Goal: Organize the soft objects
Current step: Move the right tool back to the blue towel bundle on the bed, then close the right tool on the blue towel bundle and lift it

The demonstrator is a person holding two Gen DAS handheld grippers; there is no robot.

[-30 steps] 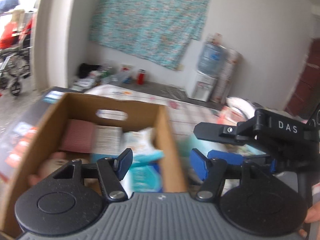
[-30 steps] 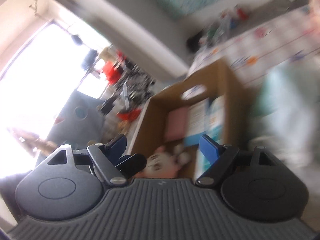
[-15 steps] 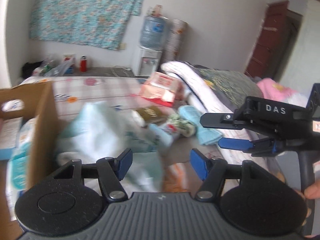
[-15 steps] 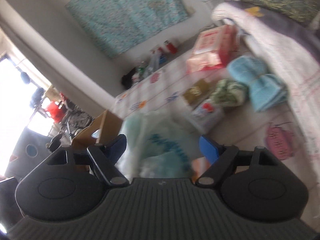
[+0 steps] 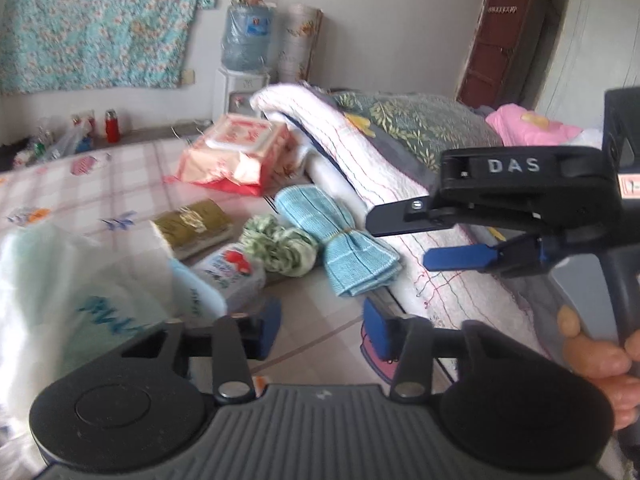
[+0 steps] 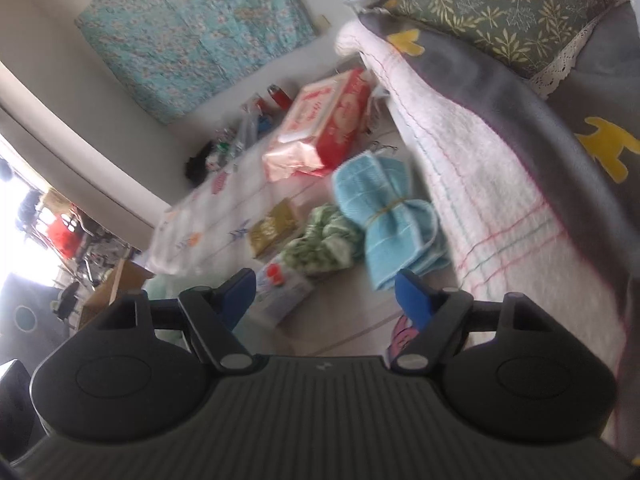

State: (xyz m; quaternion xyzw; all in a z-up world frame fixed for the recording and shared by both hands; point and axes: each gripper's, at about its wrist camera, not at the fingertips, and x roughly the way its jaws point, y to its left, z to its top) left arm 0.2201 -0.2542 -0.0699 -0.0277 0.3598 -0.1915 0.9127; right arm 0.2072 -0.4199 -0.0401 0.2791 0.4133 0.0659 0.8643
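Beside bedding, a cardboard box [image 6: 114, 288] shows no visible contents; both claws gape empty.

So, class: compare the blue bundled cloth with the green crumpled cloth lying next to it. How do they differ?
The blue cloth is flat-folded and cinched at its middle by a band; the green cloth is scrunched into a loose heap, unbound. The blue cloth is plain with a faint grid; the green cloth is mottled green and white. Both lie on the mat, touching.
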